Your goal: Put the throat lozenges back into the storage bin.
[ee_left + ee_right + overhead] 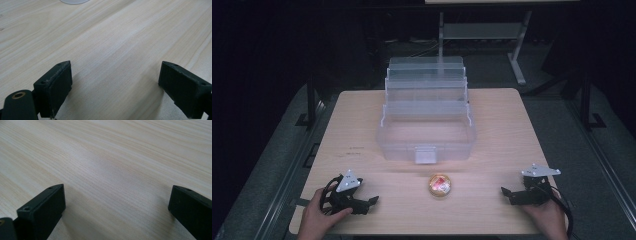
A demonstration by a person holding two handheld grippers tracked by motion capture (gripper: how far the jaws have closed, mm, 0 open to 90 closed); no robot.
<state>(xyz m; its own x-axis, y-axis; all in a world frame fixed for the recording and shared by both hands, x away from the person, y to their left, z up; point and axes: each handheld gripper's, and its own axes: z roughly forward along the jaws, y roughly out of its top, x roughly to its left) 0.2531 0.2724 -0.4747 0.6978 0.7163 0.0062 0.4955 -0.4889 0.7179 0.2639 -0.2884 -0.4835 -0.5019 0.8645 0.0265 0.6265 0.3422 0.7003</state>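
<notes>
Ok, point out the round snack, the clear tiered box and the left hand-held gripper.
round snack (439, 184), high view, on its red-and-white top.
clear tiered box (425, 154), high view, on its front latch.
left hand-held gripper (371, 204), high view, between its open jaw tips.

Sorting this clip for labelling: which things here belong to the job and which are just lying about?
In the job:
- small round yellow container, between both grippers
- clear tiered box, open
- left gripper and right gripper, both open and empty

Lying about:
- metal stand behind the table

Tiered box sits mid-tabletop; round container lies before it, between left gripper and right gripper.
</notes>
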